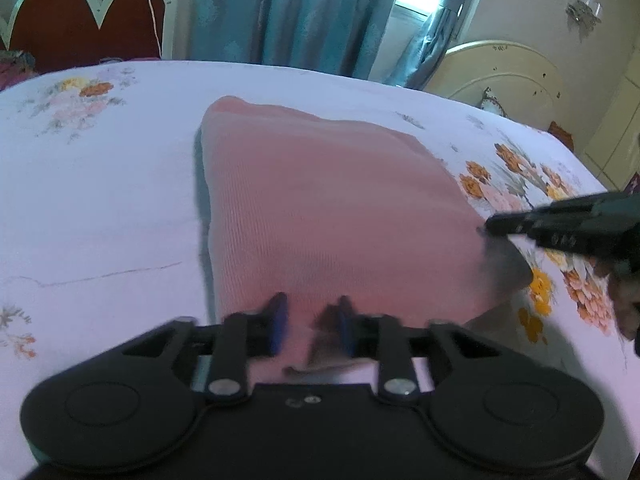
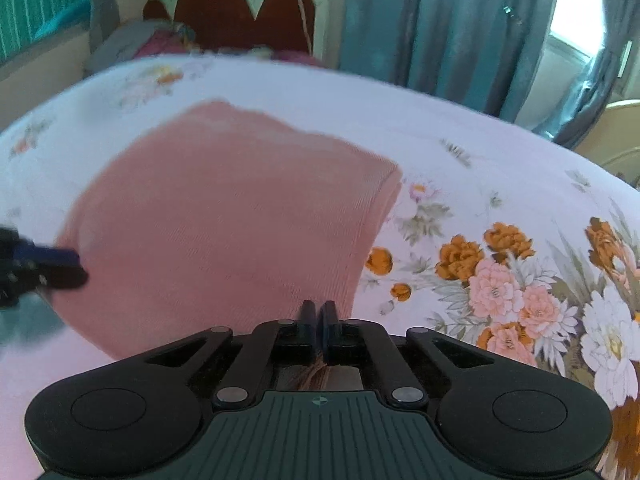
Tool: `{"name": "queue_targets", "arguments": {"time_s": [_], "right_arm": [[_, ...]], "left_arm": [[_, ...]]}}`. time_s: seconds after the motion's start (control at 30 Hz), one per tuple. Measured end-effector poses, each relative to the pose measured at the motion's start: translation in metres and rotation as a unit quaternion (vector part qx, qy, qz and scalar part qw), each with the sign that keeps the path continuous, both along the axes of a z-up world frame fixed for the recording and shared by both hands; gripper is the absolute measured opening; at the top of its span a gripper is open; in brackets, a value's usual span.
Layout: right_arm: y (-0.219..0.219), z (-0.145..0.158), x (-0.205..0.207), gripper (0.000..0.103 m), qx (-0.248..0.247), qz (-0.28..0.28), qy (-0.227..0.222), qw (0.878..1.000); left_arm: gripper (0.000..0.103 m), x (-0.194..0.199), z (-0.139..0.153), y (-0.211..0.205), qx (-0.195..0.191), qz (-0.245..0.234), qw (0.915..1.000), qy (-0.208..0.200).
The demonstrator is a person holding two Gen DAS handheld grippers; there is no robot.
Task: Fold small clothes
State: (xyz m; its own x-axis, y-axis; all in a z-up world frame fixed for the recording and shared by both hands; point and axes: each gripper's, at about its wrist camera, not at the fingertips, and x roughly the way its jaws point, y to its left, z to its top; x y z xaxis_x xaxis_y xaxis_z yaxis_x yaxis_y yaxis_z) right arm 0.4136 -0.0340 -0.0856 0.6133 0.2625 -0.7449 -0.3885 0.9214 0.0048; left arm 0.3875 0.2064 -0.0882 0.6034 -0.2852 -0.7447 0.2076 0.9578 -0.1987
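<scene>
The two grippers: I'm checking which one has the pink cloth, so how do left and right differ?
The right gripper is shut, pinching the near hem of the pink cloth; the left gripper stands open, cloth between its blue pads unpressed. The right sits at the cloth's right corner, the left at its near edge. Both point down over the floral bedsheet.

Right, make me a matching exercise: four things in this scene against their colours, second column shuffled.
Things:
1. garment
2. curtain
3. bedsheet
4. headboard panel

Colours:
A. teal blue
B. dark red
C. salmon pink
D. white with orange and pink flowers

Pairs: 1-C, 2-A, 3-D, 4-B
</scene>
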Motion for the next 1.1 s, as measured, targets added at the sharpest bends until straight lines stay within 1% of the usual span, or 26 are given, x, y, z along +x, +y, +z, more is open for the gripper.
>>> {"name": "queue_targets", "arguments": {"time_s": [0.03, 0.07, 0.1, 0.13, 0.17, 0.2, 0.27, 0.33, 0.4, 0.57, 0.63, 0.8, 0.87, 1.03, 1.1], "right_arm": [[-0.004, 0.004, -0.004, 0.003, 0.004, -0.009, -0.004, 1.0], [-0.008, 0.007, -0.007, 0.011, 0.01, -0.02, -0.003, 1.0], [-0.013, 0.01, -0.011, 0.064, 0.012, -0.041, -0.006, 0.999], [-0.018, 0.013, -0.018, 0.1, 0.018, -0.056, -0.024, 0.998], [-0.023, 0.017, -0.025, 0.101, 0.027, -0.058, -0.041, 0.997], [-0.026, 0.019, -0.028, 0.101, 0.028, -0.058, -0.034, 0.997], [-0.031, 0.021, -0.035, 0.101, 0.033, -0.063, -0.026, 0.997], [-0.035, 0.025, -0.048, 0.101, 0.036, -0.064, -0.028, 0.997], [-0.038, 0.03, -0.062, 0.101, 0.041, -0.068, -0.029, 0.996], [-0.043, 0.043, -0.101, 0.101, 0.042, -0.074, -0.035, 0.996], [-0.046, 0.05, -0.119, 0.101, 0.045, -0.077, -0.039, 0.995], [-0.053, 0.067, -0.164, 0.101, 0.048, -0.084, -0.05, 0.994], [-0.055, 0.073, -0.181, 0.101, 0.05, -0.084, -0.055, 0.994], [-0.056, 0.089, -0.219, 0.101, 0.046, -0.089, -0.067, 0.993], [-0.057, 0.095, -0.234, 0.101, 0.05, -0.091, -0.073, 0.992]], "left_arm": [[0.046, -0.002, 0.002, -0.002, 0.008, 0.004, 1.0, -0.002], [0.068, -0.006, 0.003, -0.004, 0.017, 0.009, 0.9998, -0.007], [0.083, -0.011, 0.006, -0.008, 0.028, 0.017, 0.9993, -0.018], [0.097, -0.016, 0.01, -0.011, 0.044, 0.03, 0.9982, -0.028], [0.097, -0.02, 0.013, -0.013, 0.053, 0.039, 0.9971, -0.038], [0.097, -0.023, 0.015, -0.015, 0.057, 0.041, 0.9968, -0.04], [0.097, -0.03, 0.02, -0.018, 0.049, 0.042, 0.9972, -0.038], [0.097, -0.038, 0.026, -0.021, 0.044, 0.041, 0.9972, -0.044], [0.097, -0.049, 0.033, -0.026, 0.048, 0.044, 0.9963, -0.056], [0.097, -0.074, 0.044, -0.037, 0.054, 0.052, 0.9948, -0.069], [0.097, -0.088, 0.051, -0.041, 0.059, 0.057, 0.9938, -0.075], [0.097, -0.129, 0.073, -0.046, 0.052, 0.056, 0.9922, -0.098], [0.097, -0.143, 0.08, -0.046, 0.05, 0.06, 0.9918, -0.101], [0.098, -0.177, 0.097, -0.05, 0.058, 0.086, 0.9886, -0.109], [0.098, -0.192, 0.105, -0.052, 0.055, 0.09, 0.9879, -0.114]]}}
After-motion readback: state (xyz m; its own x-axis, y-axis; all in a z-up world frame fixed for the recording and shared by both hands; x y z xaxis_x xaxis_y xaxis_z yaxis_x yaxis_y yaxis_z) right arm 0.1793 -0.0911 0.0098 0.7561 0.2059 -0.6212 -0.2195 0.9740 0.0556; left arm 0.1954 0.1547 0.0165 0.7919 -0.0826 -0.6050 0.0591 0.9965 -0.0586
